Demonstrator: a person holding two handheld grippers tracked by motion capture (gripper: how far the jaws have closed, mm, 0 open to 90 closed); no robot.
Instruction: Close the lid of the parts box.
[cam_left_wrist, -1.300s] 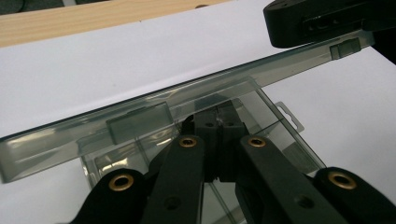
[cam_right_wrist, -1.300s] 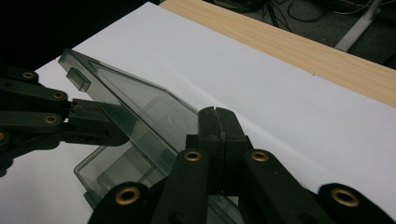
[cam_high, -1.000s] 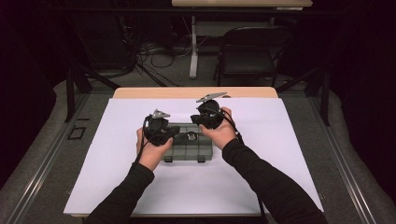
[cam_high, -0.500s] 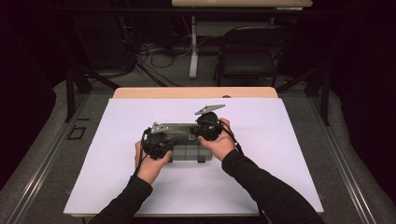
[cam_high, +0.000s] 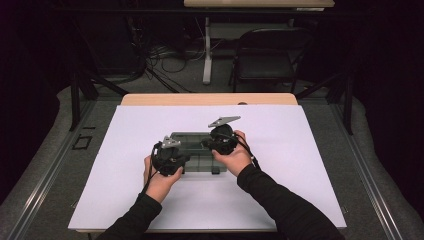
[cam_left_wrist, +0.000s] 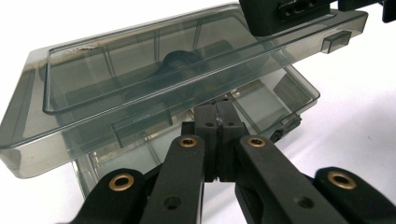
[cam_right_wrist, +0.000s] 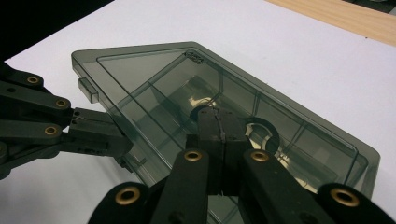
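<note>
A smoky clear compartment box (cam_high: 200, 157) sits mid-tabletop (cam_high: 310, 150), its lid (cam_left_wrist: 154, 88) raised partway, a dark round item (cam_right_wrist: 261, 133) inside. The left gripper (cam_high: 170, 159) at its 8 o'clock and the right gripper (cam_high: 220, 140) at 2 o'clock both have jaws pressed together on the lid's edges.

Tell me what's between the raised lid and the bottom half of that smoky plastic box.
Open air only: in the left gripper view the lid stands tilted above the tray, left gripper at the gap.
</note>
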